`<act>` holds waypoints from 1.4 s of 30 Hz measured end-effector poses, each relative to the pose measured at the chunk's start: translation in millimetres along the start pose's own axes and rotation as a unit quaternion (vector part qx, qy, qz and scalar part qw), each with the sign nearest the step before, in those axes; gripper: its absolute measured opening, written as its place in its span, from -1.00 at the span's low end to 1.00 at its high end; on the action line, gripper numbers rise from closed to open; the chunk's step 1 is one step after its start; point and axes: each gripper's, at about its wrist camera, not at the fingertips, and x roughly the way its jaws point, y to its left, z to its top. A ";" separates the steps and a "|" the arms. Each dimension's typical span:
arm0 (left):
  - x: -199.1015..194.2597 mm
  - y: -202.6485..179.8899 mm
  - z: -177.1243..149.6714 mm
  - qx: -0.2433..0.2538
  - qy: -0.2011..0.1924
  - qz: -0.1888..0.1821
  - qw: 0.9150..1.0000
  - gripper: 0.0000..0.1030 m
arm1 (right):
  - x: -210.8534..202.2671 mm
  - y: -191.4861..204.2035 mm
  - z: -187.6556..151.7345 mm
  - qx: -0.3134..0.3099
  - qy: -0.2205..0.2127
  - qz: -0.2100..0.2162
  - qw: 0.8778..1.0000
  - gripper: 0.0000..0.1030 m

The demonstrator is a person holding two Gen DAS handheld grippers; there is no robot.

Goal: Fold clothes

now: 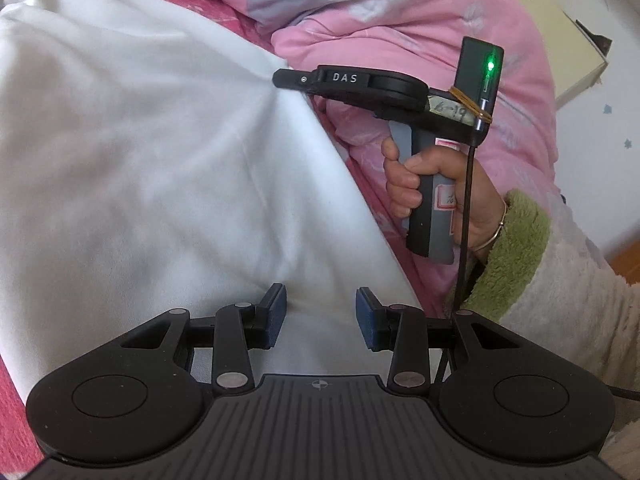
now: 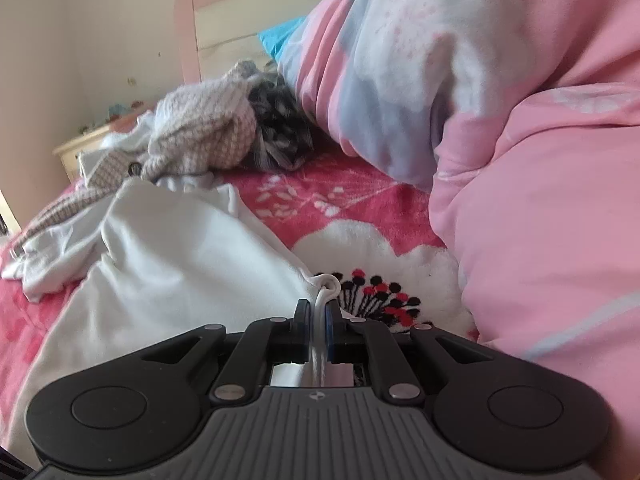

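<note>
The right gripper [image 2: 318, 312] pinches a white garment's [image 2: 180, 264] edge at lower centre. The left gripper [image 1: 320, 316] hovers above the cloth, fingers [image 1: 276, 312] apart and empty.

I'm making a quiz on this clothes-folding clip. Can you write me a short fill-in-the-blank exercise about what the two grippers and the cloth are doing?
1. The right gripper is shut on an edge of the ____ garment.
2. The left gripper hovers over that garment with its jaws ____.
3. The quilt beside the garment is mostly ____.
4. The hand gripping the right handle wears a ____ sleeve.

Missing words: white; open; pink; green
</note>
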 end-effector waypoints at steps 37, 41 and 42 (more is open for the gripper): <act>-50.7 36.4 7.4 -0.066 -0.110 0.095 0.987 -0.26 | -19.5 88.9 56.7 -0.109 0.017 0.050 0.993 -0.37; -51.8 54.9 -2.0 -0.106 -0.118 0.075 0.985 -0.26 | 52.5 107.9 84.0 -0.135 0.029 0.082 0.987 -0.35; -53.2 57.1 -2.9 -0.107 -0.119 0.069 0.985 -0.26 | 72.2 112.3 90.0 -0.146 0.038 0.092 0.984 -0.30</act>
